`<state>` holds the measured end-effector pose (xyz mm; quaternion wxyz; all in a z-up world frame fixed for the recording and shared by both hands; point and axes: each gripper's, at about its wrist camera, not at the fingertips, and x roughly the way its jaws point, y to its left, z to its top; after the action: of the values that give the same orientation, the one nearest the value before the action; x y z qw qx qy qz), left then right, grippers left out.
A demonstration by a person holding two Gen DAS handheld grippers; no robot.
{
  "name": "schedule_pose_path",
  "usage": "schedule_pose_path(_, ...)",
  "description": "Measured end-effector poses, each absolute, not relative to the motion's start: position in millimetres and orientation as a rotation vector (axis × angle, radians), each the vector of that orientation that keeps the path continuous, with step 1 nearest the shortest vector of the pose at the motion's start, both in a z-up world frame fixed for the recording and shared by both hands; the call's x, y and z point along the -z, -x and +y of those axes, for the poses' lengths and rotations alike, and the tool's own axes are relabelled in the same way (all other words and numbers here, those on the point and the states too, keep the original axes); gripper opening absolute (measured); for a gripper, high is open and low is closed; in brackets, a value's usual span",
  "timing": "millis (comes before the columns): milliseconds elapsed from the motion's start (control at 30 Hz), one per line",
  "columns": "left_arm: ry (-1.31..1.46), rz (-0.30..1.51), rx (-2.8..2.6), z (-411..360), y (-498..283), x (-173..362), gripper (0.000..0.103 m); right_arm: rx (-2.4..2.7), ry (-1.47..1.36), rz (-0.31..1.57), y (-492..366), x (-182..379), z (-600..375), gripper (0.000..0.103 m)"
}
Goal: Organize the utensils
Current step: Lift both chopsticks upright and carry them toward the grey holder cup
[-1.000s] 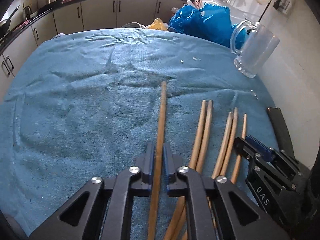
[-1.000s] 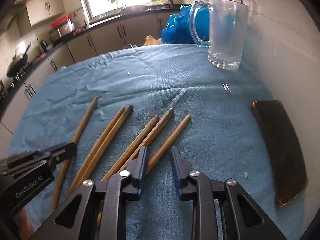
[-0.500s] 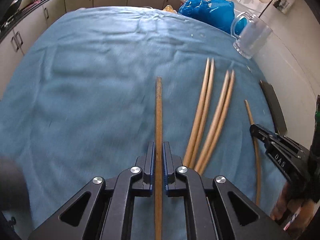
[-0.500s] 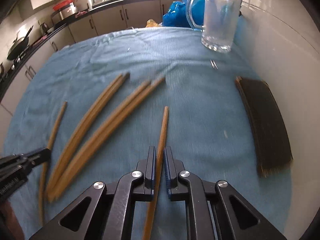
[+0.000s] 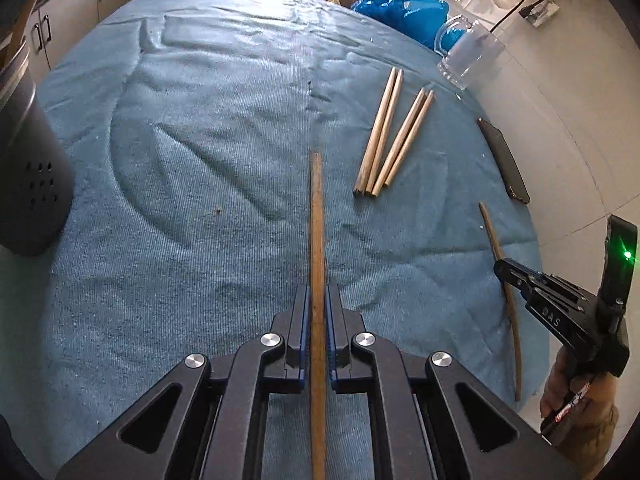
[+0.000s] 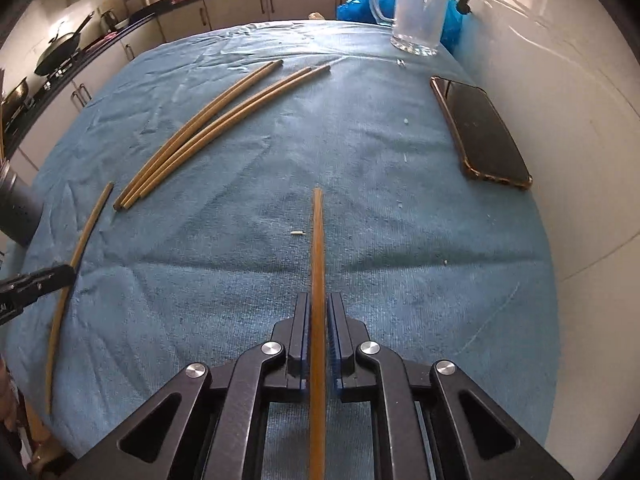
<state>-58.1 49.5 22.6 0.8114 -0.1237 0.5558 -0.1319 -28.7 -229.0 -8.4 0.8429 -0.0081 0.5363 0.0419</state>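
Observation:
My left gripper [image 5: 317,294] is shut on a wooden chopstick [image 5: 317,224] that points away over the blue towel [image 5: 200,160]. My right gripper [image 6: 319,300] is shut on another chopstick [image 6: 318,240], also held above the towel. Several more chopsticks [image 5: 390,136] lie in a loose bundle on the cloth, seen too in the right wrist view as the bundle of chopsticks [image 6: 208,128]. The right gripper [image 5: 505,271] with its chopstick [image 5: 496,240] shows at the right edge of the left wrist view. A dark perforated utensil holder [image 5: 28,168] stands at the left.
A glass mug [image 6: 420,8] stands at the far right by blue plastic bags [image 5: 400,12]. A black phone [image 6: 480,132] lies near the white wall on the right. Kitchen cabinets and a stove with pans run behind the table.
Both grippers pulled back from the bundle toward the near side, each carrying a chopstick. The right gripper closed on its chopstick and lifted it. The dark holder came into the left wrist view.

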Motion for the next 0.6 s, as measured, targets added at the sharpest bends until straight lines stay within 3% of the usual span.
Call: schedule_pose_path(600,0.144,1.262,0.247,23.4,-4.7,-22.6,0.008,-0.068,0.080,1.298,-43.2,9.2,-224.6,0.014)
